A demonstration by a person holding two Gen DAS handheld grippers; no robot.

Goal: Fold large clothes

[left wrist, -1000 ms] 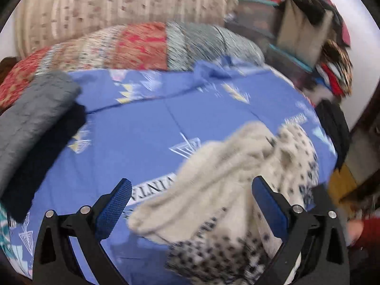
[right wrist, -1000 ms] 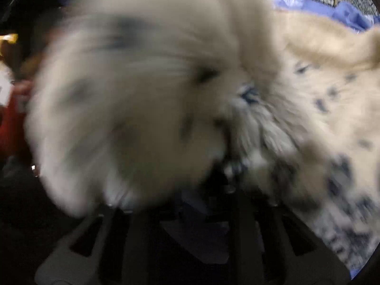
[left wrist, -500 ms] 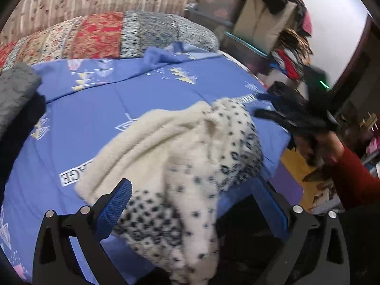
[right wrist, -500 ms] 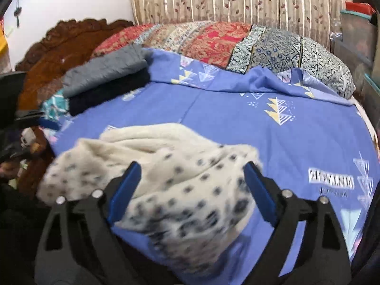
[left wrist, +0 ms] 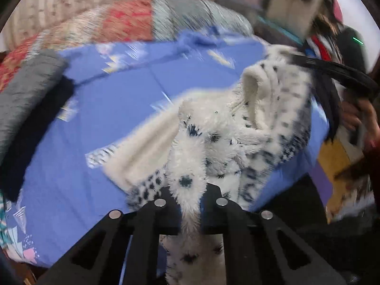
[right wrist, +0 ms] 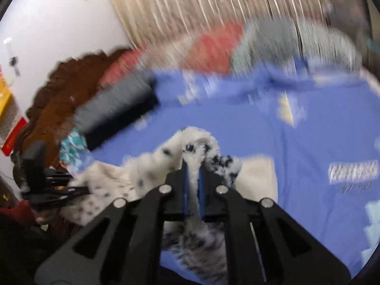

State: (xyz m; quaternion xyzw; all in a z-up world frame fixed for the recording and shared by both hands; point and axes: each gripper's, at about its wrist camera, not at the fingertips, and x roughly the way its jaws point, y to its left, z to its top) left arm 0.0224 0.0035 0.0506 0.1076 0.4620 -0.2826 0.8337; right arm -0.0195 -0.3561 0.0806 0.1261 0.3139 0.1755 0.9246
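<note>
A white fleece garment with dark spots [left wrist: 228, 133] lies bunched on the near edge of a blue bed sheet [left wrist: 102, 118]. My left gripper [left wrist: 190, 197] is shut on a fold of the garment. My right gripper [right wrist: 192, 185] is shut on another fold of the same garment [right wrist: 194, 142]. In the left wrist view the right gripper [left wrist: 332, 71] shows at the garment's far right end. In the right wrist view the left gripper [right wrist: 47, 185] shows at its left end. Both views are motion-blurred.
Folded grey and black clothes [left wrist: 26, 87] lie at the left of the bed [right wrist: 114, 109]. Patterned pillows [left wrist: 128, 21] line the headboard side. Boxes and piled clothes [left wrist: 296, 7] stand at the right, off the bed.
Both grippers were open half a second ago and have now shut on the spotted garment. The garment has been pulled up and stretched between them.
</note>
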